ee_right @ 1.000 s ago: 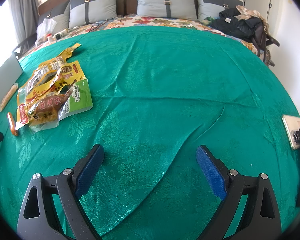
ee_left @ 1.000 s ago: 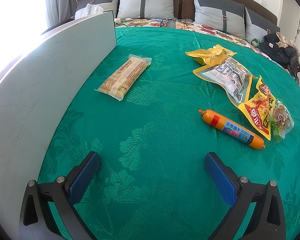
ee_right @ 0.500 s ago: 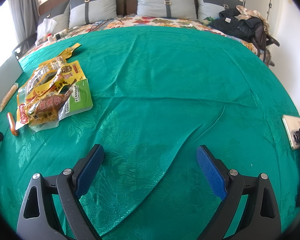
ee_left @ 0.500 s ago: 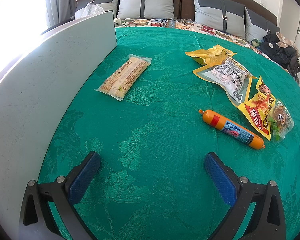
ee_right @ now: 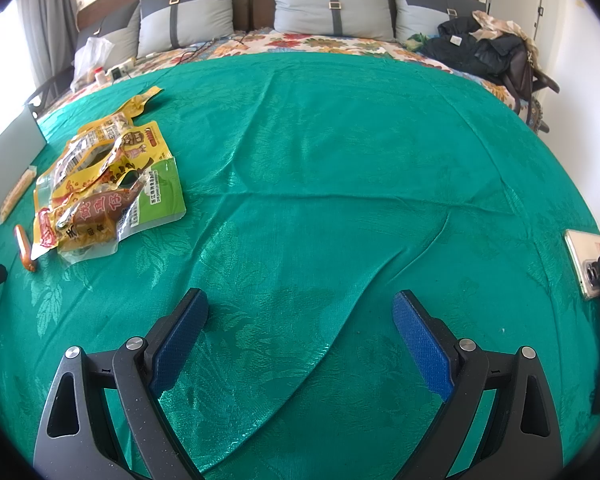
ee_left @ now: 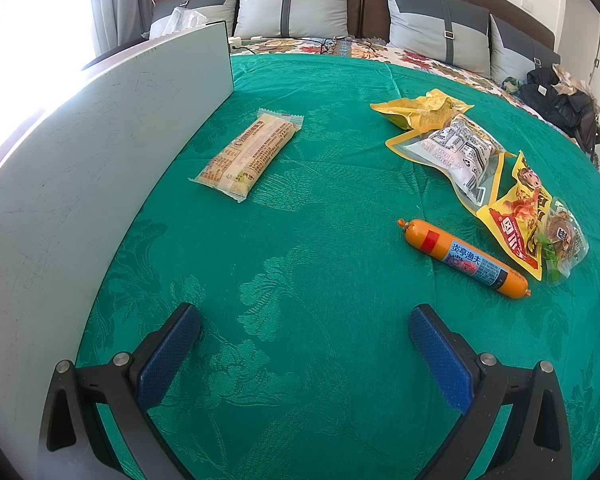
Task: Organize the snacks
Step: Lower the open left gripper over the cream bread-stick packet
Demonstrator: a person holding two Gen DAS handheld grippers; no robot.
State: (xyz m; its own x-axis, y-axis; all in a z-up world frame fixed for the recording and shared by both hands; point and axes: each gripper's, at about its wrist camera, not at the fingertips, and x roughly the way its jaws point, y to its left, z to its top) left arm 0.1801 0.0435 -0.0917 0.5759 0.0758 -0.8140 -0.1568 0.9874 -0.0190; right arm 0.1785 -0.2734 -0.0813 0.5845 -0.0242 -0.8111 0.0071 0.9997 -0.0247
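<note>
my left gripper (ee_left: 304,320) wide apart, empty | right gripper (ee_right: 300,306) same | sausage stick (ee_left: 462,258) beside the pouch pile (ee_left: 480,168) on green bedspread (ee_left: 300,208) | cracker pack (ee_left: 248,154) near white board (ee_left: 80,168)

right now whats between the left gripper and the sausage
Nothing: in the left wrist view, only bare green cloth lies between the left gripper and the sausage.

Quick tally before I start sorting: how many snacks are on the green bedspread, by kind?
Orange sausage stick with a blue label: 1
Long pale cracker pack in a clear wrapper: 1
Flat foil pouches in the overlapping pile: 4 visible
Total: 6, unless the pile hides more.
</note>
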